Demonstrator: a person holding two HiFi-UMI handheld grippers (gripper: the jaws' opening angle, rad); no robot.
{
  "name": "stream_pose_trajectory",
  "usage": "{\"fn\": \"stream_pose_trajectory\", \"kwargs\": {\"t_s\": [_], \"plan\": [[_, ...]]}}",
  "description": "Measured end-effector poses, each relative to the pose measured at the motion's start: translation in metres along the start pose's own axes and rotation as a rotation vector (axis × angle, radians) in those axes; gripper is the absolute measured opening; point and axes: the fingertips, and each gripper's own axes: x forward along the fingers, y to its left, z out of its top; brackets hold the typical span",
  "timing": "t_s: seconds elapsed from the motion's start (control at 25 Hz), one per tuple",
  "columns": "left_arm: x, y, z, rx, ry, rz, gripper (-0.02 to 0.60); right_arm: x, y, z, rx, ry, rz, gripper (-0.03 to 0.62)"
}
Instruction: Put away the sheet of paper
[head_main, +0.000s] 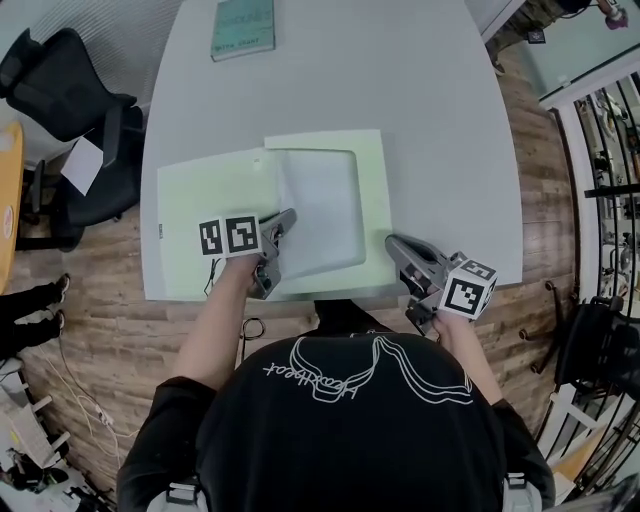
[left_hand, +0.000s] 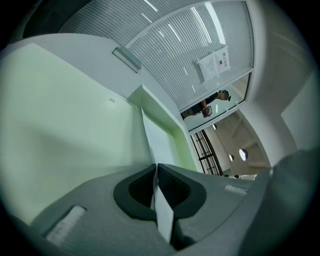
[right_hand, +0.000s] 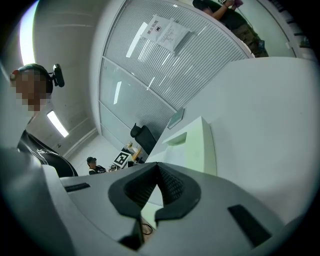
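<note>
An open pale green folder (head_main: 205, 215) lies at the near edge of the grey table (head_main: 440, 130). A white sheet of paper (head_main: 322, 210) rests on the folder's right half. My left gripper (head_main: 286, 220) is shut on the sheet's left edge. In the left gripper view the paper (left_hand: 156, 142) runs as a thin white strip up out of the closed jaws of the left gripper (left_hand: 156, 175). My right gripper (head_main: 393, 243) hovers at the folder's lower right corner, shut and empty. The right gripper view shows the right gripper (right_hand: 157, 169) with the folder (right_hand: 201, 145) just beyond its tips.
A teal book (head_main: 243, 28) lies at the table's far edge. Black office chairs (head_main: 75, 95) stand left of the table on the wooden floor. The table's near edge runs just below both grippers.
</note>
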Motion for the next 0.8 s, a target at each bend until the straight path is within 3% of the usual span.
{"fn": "stream_pose_trajectory", "kwargs": {"t_s": [0.44,0.56,0.8], "plan": [[0.012,-0.012,-0.01,0.045,0.057,-0.018,0.021,0.003,-0.001,0.001,0.014,-0.002,0.015,0.011],[0.014,-0.017,-0.013,0.076,0.077,-0.026,0.121,0.005,0.0,0.001,0.011,0.002,0.02,0.011],[0.002,-0.012,-0.002,0.111,-0.004,0.043,0.201,0.005,0.007,0.001,0.007,0.005,0.038,0.011]]}}
